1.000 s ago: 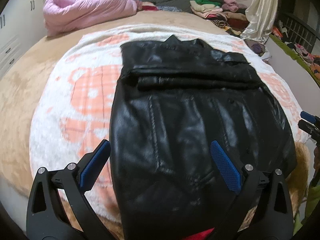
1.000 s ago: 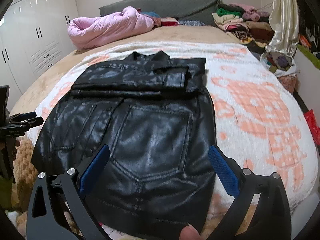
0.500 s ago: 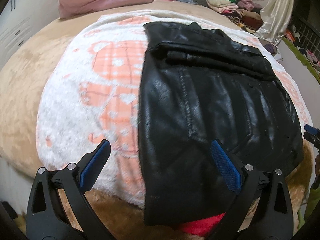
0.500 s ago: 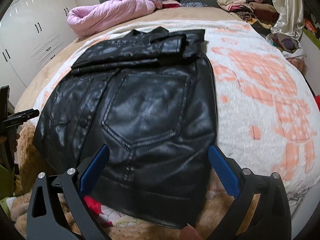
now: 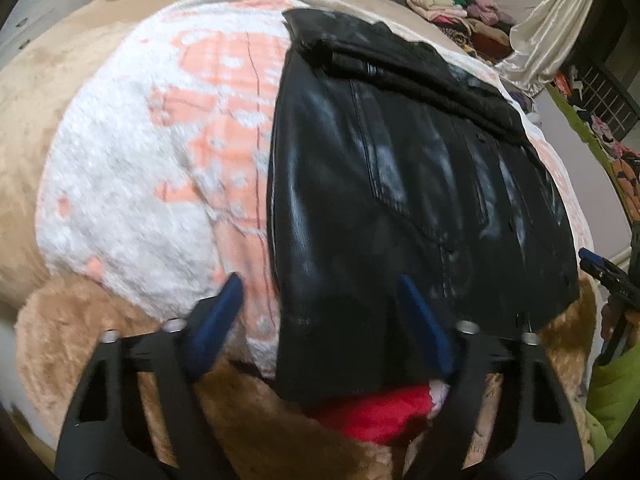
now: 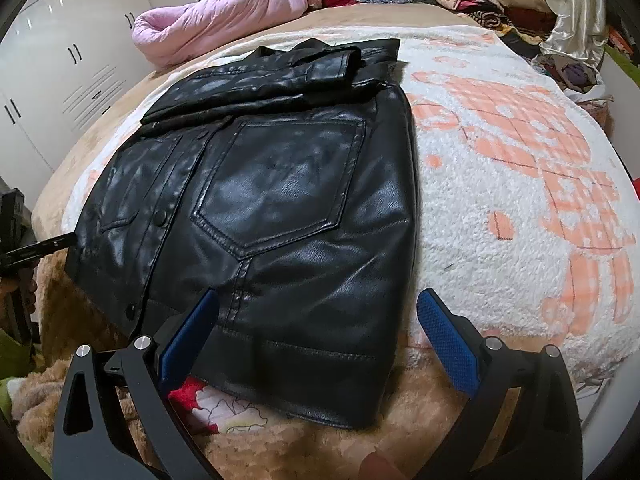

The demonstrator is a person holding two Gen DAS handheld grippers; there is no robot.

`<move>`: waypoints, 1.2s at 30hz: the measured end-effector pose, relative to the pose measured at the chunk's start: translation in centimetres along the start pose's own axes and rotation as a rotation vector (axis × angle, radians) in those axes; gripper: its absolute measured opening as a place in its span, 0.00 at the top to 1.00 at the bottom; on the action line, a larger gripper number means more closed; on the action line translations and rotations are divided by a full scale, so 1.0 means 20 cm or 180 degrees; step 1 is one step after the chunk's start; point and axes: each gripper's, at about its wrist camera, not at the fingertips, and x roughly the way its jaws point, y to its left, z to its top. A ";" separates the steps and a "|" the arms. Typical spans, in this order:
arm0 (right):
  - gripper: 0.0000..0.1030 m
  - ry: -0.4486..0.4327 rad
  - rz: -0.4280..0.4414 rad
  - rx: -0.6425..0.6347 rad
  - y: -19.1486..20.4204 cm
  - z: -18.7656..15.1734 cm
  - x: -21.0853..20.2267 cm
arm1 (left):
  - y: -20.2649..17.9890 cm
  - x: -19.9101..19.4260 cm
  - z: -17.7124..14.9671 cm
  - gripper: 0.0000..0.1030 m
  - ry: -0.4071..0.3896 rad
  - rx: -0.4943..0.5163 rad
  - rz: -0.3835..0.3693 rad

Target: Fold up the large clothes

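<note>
So the black leather jacket (image 6: 280, 208) is laid flat on the white-and-peach blanket (image 6: 500, 184), sleeves folded across the collar end at the far side, hem hanging a bit over the near edge of the bed onto the tan fleece (image 6: 304, 444). Its long axis runs straight away from both tools, hem near, collar far.

The left gripper (image 5: 320, 320) is held wide apart, nothing between the pads, and it's lined up on the hem's left corner: one pad sits over bare blanket, the other over leather. The right gripper (image 6: 320, 340) is spread just as wide and empty too, straddling the hem's right corner. Each hand is nearest its own corner, so neither gets favoured. The left view is pretty smeared, so whether a pad is actually touching the leather can't really be told.

What the next move probably turns on: the hem is the closest edge to both, and the fold would be made by carrying it away toward the collar. Something red (image 5: 384, 412) is peeking out under the hem and could get pinched along with it.
</note>
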 end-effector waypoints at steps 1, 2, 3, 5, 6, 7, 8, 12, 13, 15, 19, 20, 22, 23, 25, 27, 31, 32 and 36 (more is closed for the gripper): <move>0.04 0.0021 0.0019 -0.0006 0.00 -0.01 0.00 | 0.00 0.01 -0.01 0.46 0.0038 -0.0008 -0.0023; 0.04 0.0042 0.0028 -0.0007 0.00 -0.01 0.01 | 0.00 0.02 -0.02 0.47 0.0064 -0.0011 -0.0055; 0.04 0.0074 0.0044 -0.0002 0.00 -0.02 0.01 | 0.00 0.03 -0.02 0.47 0.0091 -0.0019 -0.0092; 0.04 0.0145 0.0053 0.0016 -0.01 -0.04 0.03 | -0.01 0.05 -0.03 0.47 0.0136 -0.0051 -0.0162; 0.04 0.0178 0.0048 0.0028 -0.01 -0.04 0.04 | -0.01 0.06 -0.03 0.47 0.0138 -0.0038 -0.0137; 0.04 0.0239 0.0038 0.0051 -0.02 -0.05 0.06 | -0.01 0.07 -0.03 0.47 0.0153 -0.0034 -0.0136; 0.04 0.0288 0.0023 0.0076 -0.02 -0.05 0.07 | 0.00 0.08 -0.03 0.47 0.0164 -0.0053 -0.0152; 0.05 0.0451 0.0067 0.0182 -0.05 -0.08 0.13 | 0.00 0.08 -0.04 0.50 0.0173 -0.0043 -0.0143; 0.05 0.0516 0.0103 0.0233 -0.07 -0.10 0.15 | 0.00 0.08 -0.03 0.52 0.0168 -0.0040 -0.0136; 0.14 0.0562 0.0196 0.0263 -0.08 -0.12 0.17 | 0.01 0.07 -0.03 0.56 0.0150 -0.0066 -0.0161; 0.58 0.0438 0.0329 0.0171 -0.06 -0.14 0.12 | 0.04 0.04 -0.04 0.75 0.0101 -0.0084 -0.0186; 0.69 0.0386 0.0396 0.0188 -0.06 -0.13 0.09 | 0.05 0.02 -0.03 0.81 0.0074 -0.0080 -0.0197; 0.77 0.0227 0.0511 0.0169 -0.06 -0.12 0.02 | 0.05 -0.01 -0.02 0.85 0.0027 -0.0076 -0.0235; 0.80 0.0132 0.0560 0.0142 -0.06 -0.10 -0.01 | 0.05 -0.02 -0.02 0.87 0.0000 -0.0072 -0.0265; 0.81 -0.0124 0.0736 0.0133 -0.05 -0.07 -0.10 | 0.05 -0.05 -0.01 0.89 -0.0046 -0.0058 -0.0301; 0.82 -0.0319 0.0867 0.0159 -0.04 -0.02 -0.17 | 0.05 -0.10 0.02 0.92 -0.0132 -0.0043 -0.0374; 0.85 -0.0654 0.0990 0.0206 -0.07 0.08 -0.25 | 0.02 -0.19 0.10 0.92 -0.0306 0.0032 -0.0425; 0.85 -0.0706 0.0992 0.0219 -0.08 0.10 -0.26 | 0.01 -0.20 0.12 0.92 -0.0339 0.0046 -0.0436; 0.87 -0.0852 0.1005 0.0271 -0.08 0.20 -0.27 | -0.03 -0.25 0.22 0.92 -0.0475 0.0141 -0.0443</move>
